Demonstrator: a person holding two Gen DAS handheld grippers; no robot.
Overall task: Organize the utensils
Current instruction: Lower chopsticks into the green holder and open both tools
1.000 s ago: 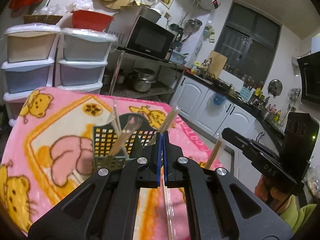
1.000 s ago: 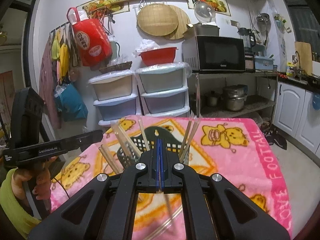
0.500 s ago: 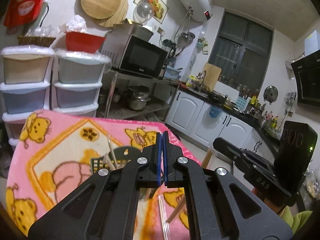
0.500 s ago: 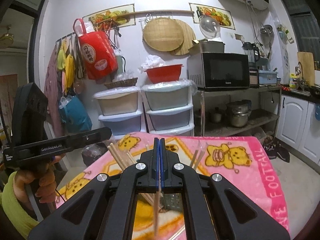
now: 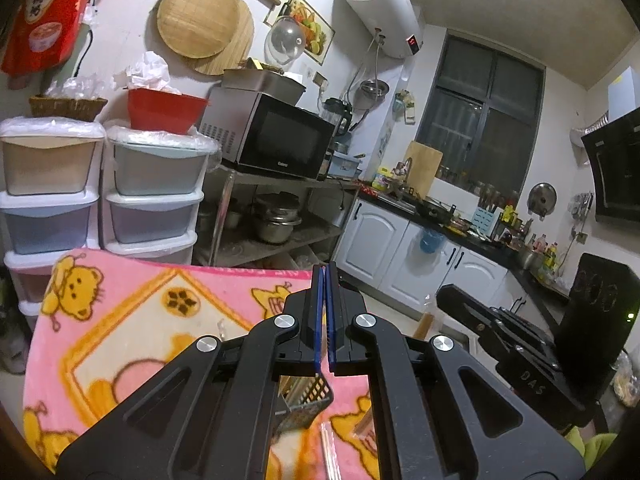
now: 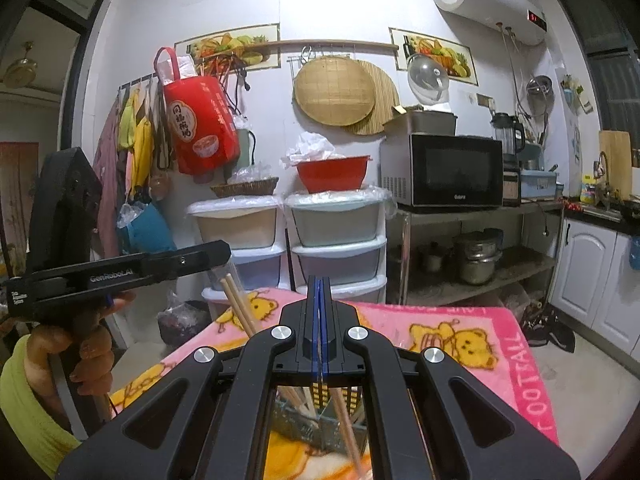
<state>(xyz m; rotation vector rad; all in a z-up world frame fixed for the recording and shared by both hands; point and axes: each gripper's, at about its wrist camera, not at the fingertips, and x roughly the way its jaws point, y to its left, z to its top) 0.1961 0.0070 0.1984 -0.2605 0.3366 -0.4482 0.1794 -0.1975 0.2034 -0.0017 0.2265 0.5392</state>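
utensil basket [image 5: 308, 400]: below left hand-held gripper [image 5: 324, 280] | both hand-held grippers: closed, empty

left tongs [image 5: 324, 276] raised, right tongs [image 6: 319, 284] raised, basket [image 6: 316, 420] lower in view

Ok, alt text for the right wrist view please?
The right gripper, jaws shut, points over a pink cartoon-bear blanket, with a mesh utensil basket holding wooden chopsticks showing beneath it. At left, a hand holds the left gripper; a cluttered kitchen wall lies behind.
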